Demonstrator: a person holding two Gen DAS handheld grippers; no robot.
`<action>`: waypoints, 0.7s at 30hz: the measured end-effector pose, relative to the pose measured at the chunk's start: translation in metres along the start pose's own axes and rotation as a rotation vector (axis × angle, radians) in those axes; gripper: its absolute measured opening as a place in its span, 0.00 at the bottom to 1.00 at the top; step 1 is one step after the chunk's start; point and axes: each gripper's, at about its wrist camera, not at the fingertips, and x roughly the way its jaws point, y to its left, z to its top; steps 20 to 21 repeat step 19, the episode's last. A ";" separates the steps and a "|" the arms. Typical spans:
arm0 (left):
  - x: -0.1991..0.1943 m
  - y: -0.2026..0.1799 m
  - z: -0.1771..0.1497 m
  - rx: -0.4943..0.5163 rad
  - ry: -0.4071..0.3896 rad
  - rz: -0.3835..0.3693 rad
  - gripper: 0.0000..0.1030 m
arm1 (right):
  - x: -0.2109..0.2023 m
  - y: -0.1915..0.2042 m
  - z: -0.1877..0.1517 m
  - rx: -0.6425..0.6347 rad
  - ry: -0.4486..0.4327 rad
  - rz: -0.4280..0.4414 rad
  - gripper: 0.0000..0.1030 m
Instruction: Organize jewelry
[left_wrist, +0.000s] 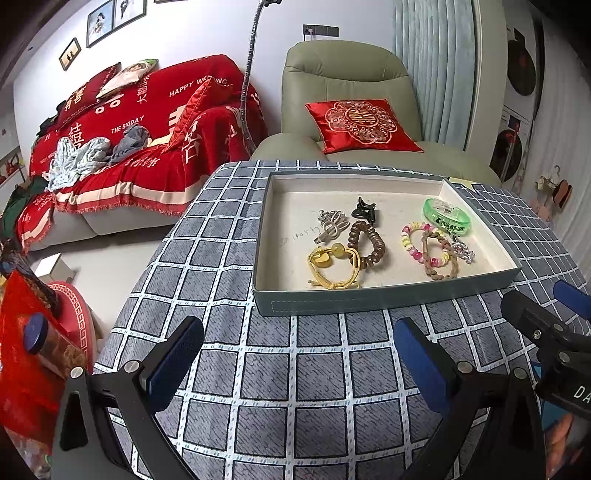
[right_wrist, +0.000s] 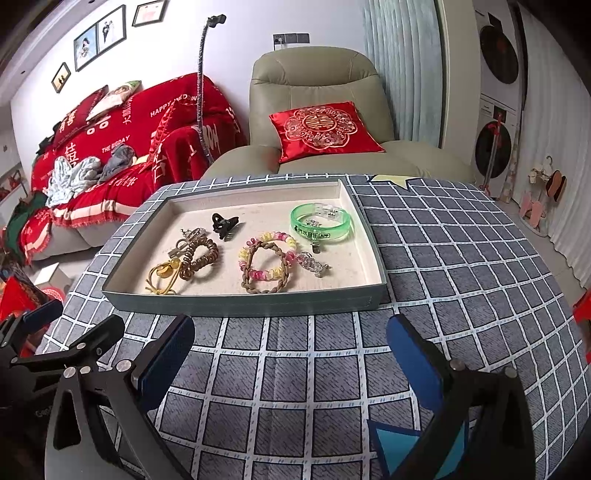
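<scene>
A shallow grey tray (left_wrist: 388, 295) (right_wrist: 240, 304) with a cream floor stands on the checked tablecloth. It holds a green wristband (left_wrist: 447, 216) (right_wrist: 320, 221), a pink-and-yellow bead bracelet (left_wrist: 413, 240) (right_wrist: 267, 254), a braided brown band (left_wrist: 439, 258) (right_wrist: 264, 269), a brown coil tie (left_wrist: 367, 242) (right_wrist: 199, 258), a yellow hair tie (left_wrist: 332, 264) (right_wrist: 164, 275), a black claw clip (left_wrist: 365, 210) (right_wrist: 225, 223) and silver pieces (left_wrist: 332, 223) (right_wrist: 312, 264). My left gripper (left_wrist: 299, 365) and right gripper (right_wrist: 291, 362) are open and empty, just in front of the tray.
A green armchair (left_wrist: 351, 81) with a red cushion stands behind the table. A sofa with a red throw (left_wrist: 129, 147) is at the left. A yellow star sticker (right_wrist: 391, 181) lies at the table's far edge, a blue one (right_wrist: 399, 443) near me.
</scene>
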 end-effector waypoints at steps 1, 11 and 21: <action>0.000 0.000 0.000 0.001 0.000 0.000 1.00 | 0.000 0.000 0.000 0.001 0.001 0.000 1.00; 0.001 0.001 -0.001 -0.009 0.012 -0.013 1.00 | 0.000 0.001 0.000 0.001 0.000 0.000 1.00; 0.000 -0.002 -0.001 0.013 0.002 -0.015 1.00 | -0.001 0.001 -0.001 0.000 0.000 0.001 1.00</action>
